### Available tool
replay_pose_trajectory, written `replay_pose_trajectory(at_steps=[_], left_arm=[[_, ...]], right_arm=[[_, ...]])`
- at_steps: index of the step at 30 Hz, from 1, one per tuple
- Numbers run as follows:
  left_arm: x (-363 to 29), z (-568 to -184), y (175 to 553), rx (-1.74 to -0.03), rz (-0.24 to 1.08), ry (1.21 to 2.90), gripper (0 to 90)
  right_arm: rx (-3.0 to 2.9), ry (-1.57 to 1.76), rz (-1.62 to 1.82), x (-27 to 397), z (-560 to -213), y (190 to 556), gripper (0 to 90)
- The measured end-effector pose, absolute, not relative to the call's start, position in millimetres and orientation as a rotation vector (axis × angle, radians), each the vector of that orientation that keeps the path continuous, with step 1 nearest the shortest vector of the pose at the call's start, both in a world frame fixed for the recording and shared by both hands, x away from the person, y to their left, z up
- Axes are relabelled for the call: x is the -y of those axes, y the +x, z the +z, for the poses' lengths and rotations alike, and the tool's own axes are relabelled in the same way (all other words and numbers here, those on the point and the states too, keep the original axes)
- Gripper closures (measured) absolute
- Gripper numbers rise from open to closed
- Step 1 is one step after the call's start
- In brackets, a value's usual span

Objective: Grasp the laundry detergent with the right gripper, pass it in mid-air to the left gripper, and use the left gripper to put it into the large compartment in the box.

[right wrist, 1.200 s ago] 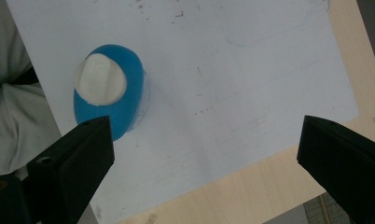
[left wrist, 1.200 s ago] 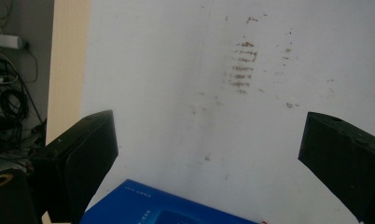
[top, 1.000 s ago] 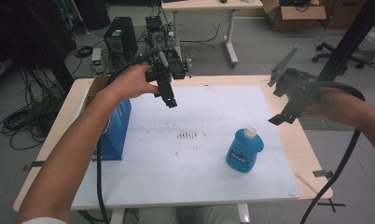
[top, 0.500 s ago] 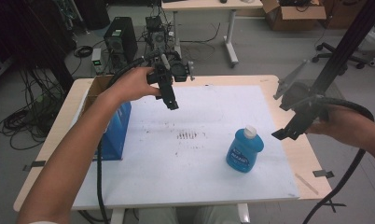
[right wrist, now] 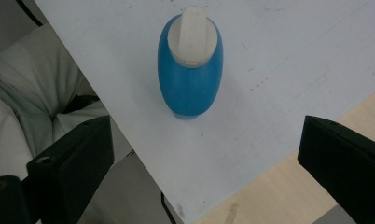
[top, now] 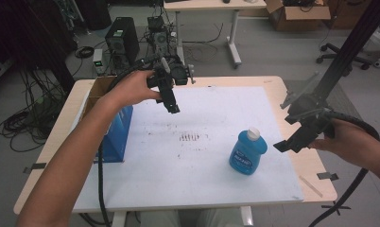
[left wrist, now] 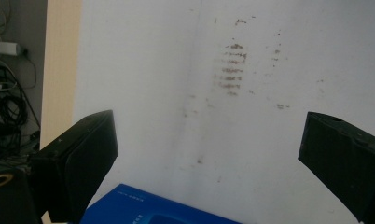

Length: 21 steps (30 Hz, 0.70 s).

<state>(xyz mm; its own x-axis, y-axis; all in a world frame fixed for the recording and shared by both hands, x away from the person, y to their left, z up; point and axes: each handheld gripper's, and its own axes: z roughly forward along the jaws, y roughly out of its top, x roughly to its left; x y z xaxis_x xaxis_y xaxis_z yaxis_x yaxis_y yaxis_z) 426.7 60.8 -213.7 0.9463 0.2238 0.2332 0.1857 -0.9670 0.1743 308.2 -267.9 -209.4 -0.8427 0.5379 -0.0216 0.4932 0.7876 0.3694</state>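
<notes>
A blue bottle (top: 247, 152) with a white cap stands upright on the white mat (top: 207, 179), right of centre. My right gripper (top: 289, 135) hovers just right of it, open and holding nothing. In the right gripper view the bottle (right wrist: 190, 70) is seen from above, ahead of the wide-apart jaws of the right gripper (right wrist: 206, 140). My left gripper (top: 171, 103) hangs above the mat's back left, open and empty. A blue box (top: 118, 132) stands at the left edge, below that hand. In the left gripper view the box's top (left wrist: 153, 212) lies under the spread left gripper (left wrist: 209, 130).
Brown stains (top: 190, 137) mark the mat's middle. The wooden table (top: 315, 170) shows bare at the right edge, with tape strips. A black frame pole (top: 344, 61) rises at the right. A computer tower (top: 119, 42) and cables sit on the floor behind.
The right gripper has come down and nearer, ending close beside the bottle. The left gripper has barely shifted. The bottle and the box have not moved.
</notes>
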Motion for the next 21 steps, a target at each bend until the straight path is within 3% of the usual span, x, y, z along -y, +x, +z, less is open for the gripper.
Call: replay_pose_trajectory(at_steps=[21], left_arm=[[-58,-215,425,-0.306,0.379,2.954,5.1]], right_arm=[[-2.810,0.931,0.641,279,-236,293,3.3]])
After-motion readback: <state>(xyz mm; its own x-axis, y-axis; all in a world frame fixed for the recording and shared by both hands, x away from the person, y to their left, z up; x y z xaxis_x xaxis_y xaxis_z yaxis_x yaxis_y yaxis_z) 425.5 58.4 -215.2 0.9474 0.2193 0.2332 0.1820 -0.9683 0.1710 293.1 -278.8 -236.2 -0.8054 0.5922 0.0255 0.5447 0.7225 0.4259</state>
